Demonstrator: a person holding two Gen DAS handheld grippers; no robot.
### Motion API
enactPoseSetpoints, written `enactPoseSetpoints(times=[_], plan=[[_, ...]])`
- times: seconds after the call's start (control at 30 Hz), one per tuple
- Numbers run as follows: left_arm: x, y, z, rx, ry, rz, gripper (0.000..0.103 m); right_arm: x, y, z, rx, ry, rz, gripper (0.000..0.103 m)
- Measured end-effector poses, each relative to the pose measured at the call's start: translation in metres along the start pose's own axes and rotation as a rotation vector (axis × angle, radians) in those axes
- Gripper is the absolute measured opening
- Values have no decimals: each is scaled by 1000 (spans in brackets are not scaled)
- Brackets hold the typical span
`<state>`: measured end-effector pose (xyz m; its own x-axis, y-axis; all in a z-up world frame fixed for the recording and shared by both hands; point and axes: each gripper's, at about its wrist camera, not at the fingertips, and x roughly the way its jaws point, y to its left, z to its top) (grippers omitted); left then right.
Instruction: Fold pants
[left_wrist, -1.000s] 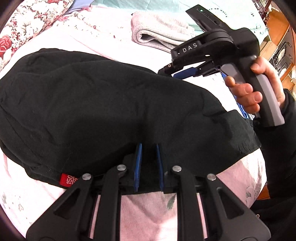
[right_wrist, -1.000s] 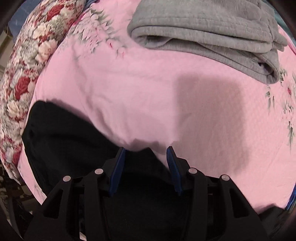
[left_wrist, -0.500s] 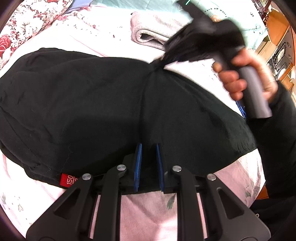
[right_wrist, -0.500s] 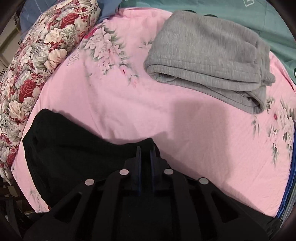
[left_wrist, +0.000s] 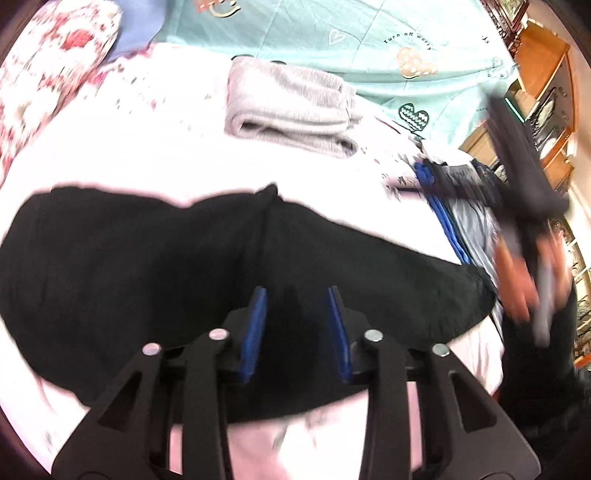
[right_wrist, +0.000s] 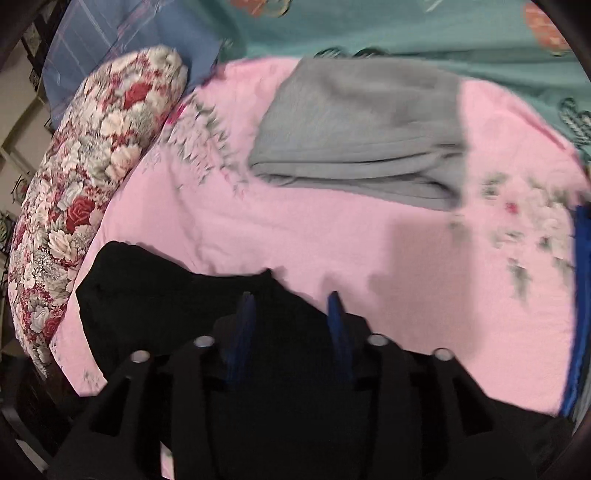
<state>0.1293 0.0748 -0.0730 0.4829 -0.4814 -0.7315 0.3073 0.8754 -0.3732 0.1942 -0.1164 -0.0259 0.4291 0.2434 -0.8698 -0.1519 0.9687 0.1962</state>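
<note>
We see the black pants (left_wrist: 207, 266) lying folded into a wide dark slab on the pink sheet (right_wrist: 332, 236), close under both tools, with a folded grey garment (left_wrist: 291, 110) well apart further up the bed, a flowered pillow (right_wrist: 85, 177) at the sheet's left edge and a teal quilt (left_wrist: 332, 40) beyond; our left gripper (left_wrist: 297, 325) hangs over the near edge of the pants with its jaws part open, having just been opening, and nothing sits between the blue pads (left_wrist: 255, 332), only black cloth beneath them; our right gripper (right_wrist: 291, 332) is also part open over the far edge of the pants, its jaws likewise just opened, and no fabric is pinched there either; in the left view that tool is a dark blur at the right with the hand (left_wrist: 524, 280) on its handle; we judge the pants light, soft and limp, so they will sag and slide off any single hold, and the fold will slump if dragged; we would take them at two spread points along one edge, pinching all the layers together at the thicker hem or waistband rather than the thin middle
</note>
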Motion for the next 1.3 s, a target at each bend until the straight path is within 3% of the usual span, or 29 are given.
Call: enactPoseSetpoints(times=[0.07,0.1,0.13,0.3,0.47,0.6,0.67,0.7,0.77,0.8,0.83,0.87,0.93,1.0,1.1,1.17,1.3], plan=[[27,-8,24,7,35,-2,32,-12,-21,-30,34,15,1,44],[42,-8,33,1,58,-17,19,-14,-27,-45,40,30,4,23],[65,-10,45,-2,97,-35,13,-15,-33,-65,44,46,4,5],[138,-8,63,-28,213,20,8,-23,-63,-141,130,30,-82,4],[152,7,68,-76,201,-6,4,-10,-70,-160,215,61,-80,4],[150,5,66,-51,179,-13,4,10,-76,-165,278,115,-56,5],[142,2,65,-41,170,13,4,7,-75,-163,294,119,-38,8],[131,-1,63,-37,149,21,6,2,-77,-163,318,110,-9,15],[101,-11,56,3,90,16,10,-24,-88,-165,356,33,27,26],[86,-17,50,26,66,22,14,-38,-95,-168,376,-9,14,37],[73,-24,44,50,47,36,30,-60,-108,-174,415,-68,-18,52],[56,-31,31,74,21,61,43,-82,-126,-183,470,-121,-54,56],[42,-38,8,98,16,55,44,-112,-162,-204,597,-175,-110,68],[37,-38,-10,98,39,41,44,-136,-205,-234,757,-211,-157,70],[45,-35,-30,119,78,120,43,-144,-236,-258,868,-220,-169,70],[57,-26,-35,92,134,140,41,-140,-263,-280,974,-220,-144,70],[61,-17,-38,41,157,131,38,-125,-286,-295,1020,-208,-68,70]])
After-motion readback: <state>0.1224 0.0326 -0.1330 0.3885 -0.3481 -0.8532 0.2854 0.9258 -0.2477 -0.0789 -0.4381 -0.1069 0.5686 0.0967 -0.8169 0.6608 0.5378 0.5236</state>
